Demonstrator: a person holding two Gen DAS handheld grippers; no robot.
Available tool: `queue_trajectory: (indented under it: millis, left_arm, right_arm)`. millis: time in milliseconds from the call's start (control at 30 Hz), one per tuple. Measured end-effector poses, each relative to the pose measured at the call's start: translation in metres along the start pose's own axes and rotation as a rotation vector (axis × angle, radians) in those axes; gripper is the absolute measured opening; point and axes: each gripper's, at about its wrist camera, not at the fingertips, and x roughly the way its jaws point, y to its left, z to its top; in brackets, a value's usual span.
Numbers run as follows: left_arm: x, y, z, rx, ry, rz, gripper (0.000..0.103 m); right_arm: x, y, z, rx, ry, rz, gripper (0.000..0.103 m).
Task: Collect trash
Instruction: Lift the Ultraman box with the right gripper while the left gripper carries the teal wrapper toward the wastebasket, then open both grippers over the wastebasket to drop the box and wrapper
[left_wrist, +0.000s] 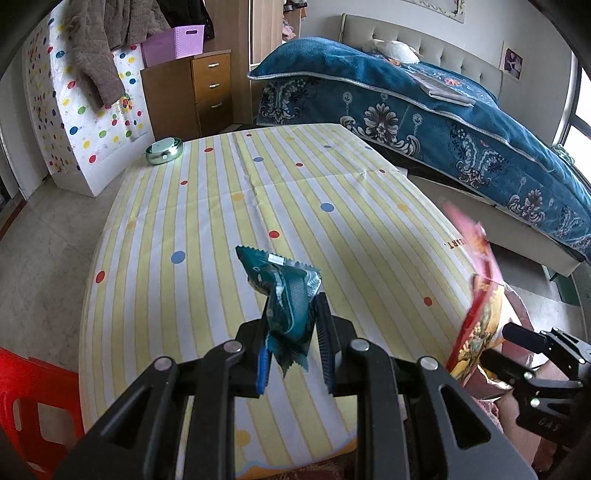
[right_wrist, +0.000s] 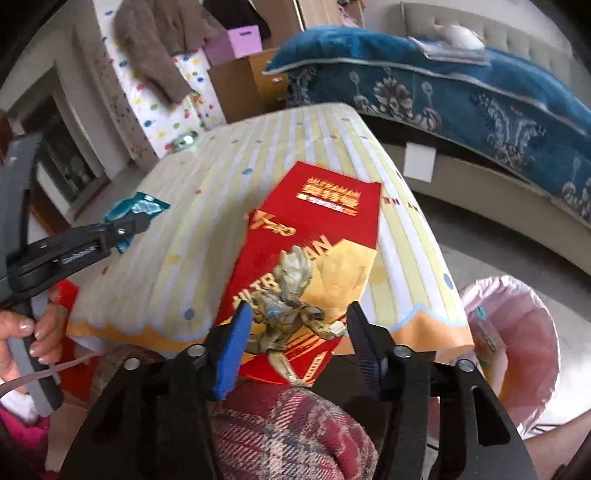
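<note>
Wrapper (left_wrist: 286, 295) pinched, left claw (left_wrist: 291, 332) | box (right_wrist: 306, 266) seemingly gripped, right claw (right_wrist: 299, 328) | striped table (left_wrist: 332, 184), bedroom

- In front of me stands a table under a yellow-and-white striped cloth with coloured dots (left_wrist: 229, 206), its orange scalloped hem hanging over my near edge (right_wrist: 258, 177).
- On its far left corner sits a round, shiny green metal tin with a pale lid (left_wrist: 164, 150), seen only as a blurred glint from my right wrist (right_wrist: 183, 140).
- Pale stone floor (left_wrist: 48, 236) surrounds the table.
</note>
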Motion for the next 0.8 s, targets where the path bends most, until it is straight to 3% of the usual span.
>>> queue_trajectory:
  millis: [133,267,333,400,500,567,633,767,800]
  left_arm:
    - [0.001,-0.001,0.000,0.007,-0.002,-0.002,0.020]
    - [0.002,-0.001,0.002,0.006,-0.001,-0.009,0.020]
    - [0.001,-0.003,0.001,0.013,-0.003,-0.006,0.020]
    - [0.000,-0.002,0.001,0.017,-0.004,-0.003,0.020]
    - [-0.002,-0.003,0.000,0.025,-0.005,0.002,0.020]
    - [-0.006,-0.003,0.001,0.031,-0.011,0.007,0.020]
    - [-0.009,-0.003,0.003,0.032,-0.020,0.008,0.020]
    - [-0.013,-0.011,0.011,0.046,-0.034,0.008,0.020]
    - [-0.014,-0.014,0.013,0.049,-0.036,0.006,0.020]
  right_arm:
    - [0.004,-0.013,0.001,0.054,0.016,0.007,0.074]
    - [0.017,-0.024,-0.005,0.128,0.015,0.048,0.075]
    - [0.022,-0.041,-0.009,0.169,0.022,0.070,0.083]
    - [0.031,-0.050,-0.006,0.227,0.042,0.100,0.083]
    - [0.023,-0.057,0.006,0.291,0.061,0.144,0.073]
    - [0.015,-0.062,0.004,0.318,0.078,0.141,0.055]
    - [0.009,-0.064,0.000,0.327,0.073,0.146,0.046]
    - [-0.018,-0.066,0.000,0.285,-0.009,0.149,0.018]
    - [-0.026,-0.066,0.003,0.253,-0.038,0.139,0.017]
